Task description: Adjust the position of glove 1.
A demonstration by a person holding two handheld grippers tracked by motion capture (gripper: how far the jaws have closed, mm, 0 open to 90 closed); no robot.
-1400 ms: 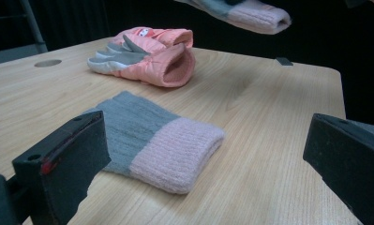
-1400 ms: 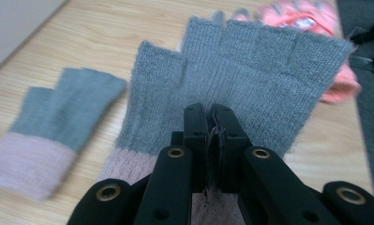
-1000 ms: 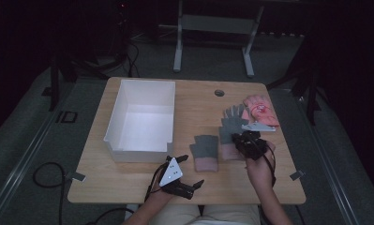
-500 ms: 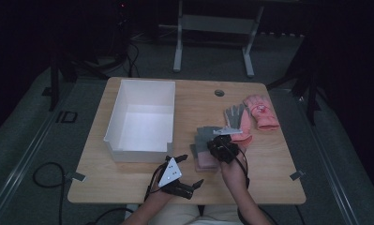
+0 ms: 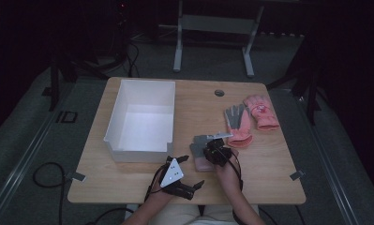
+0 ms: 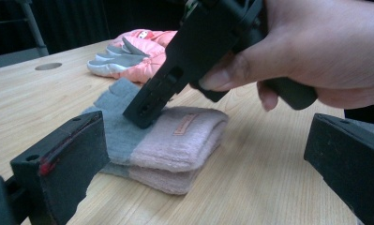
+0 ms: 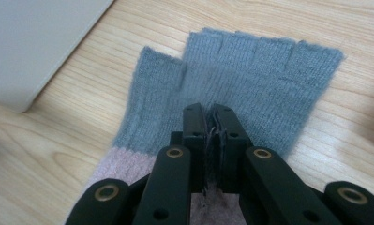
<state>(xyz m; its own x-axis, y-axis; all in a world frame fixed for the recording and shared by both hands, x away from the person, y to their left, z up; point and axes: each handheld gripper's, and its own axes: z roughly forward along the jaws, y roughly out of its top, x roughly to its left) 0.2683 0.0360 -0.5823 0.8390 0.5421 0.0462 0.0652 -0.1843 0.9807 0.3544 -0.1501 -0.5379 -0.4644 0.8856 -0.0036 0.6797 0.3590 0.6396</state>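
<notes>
White plastic is forming the open box (image 5: pixel 140 117) sitting at the left of the wooden surface (image 5: pixel 269 164), its mouth facing up and nothing lying inside, so it is probably waiting to receive the gloves. Just in front of its near right corner, the left claw (image 5: pixel 187 185) is resting low by the surface's edge with its jaws spread wide apart and gripping nothing; in the left gripper view it is looking across at the work, seemingly standing by rather than helping. Beside it to the right, the grey-and-pink knitted glove (image 7: pixel 241 70) is lying flat near the front middle of the surface, stacked on its twin. The right claw (image 7: pixel 212 129) is coming down on it from above with its jaws pressed together on a fold of the grey knit near the pink cuff, pinching only the top glove so that it can likely be lifted off alone. Farther right and back, the padded pink gloves (image 5: pixel 250 119) are lying palm-up and side by side, well apart from both claws.
</notes>
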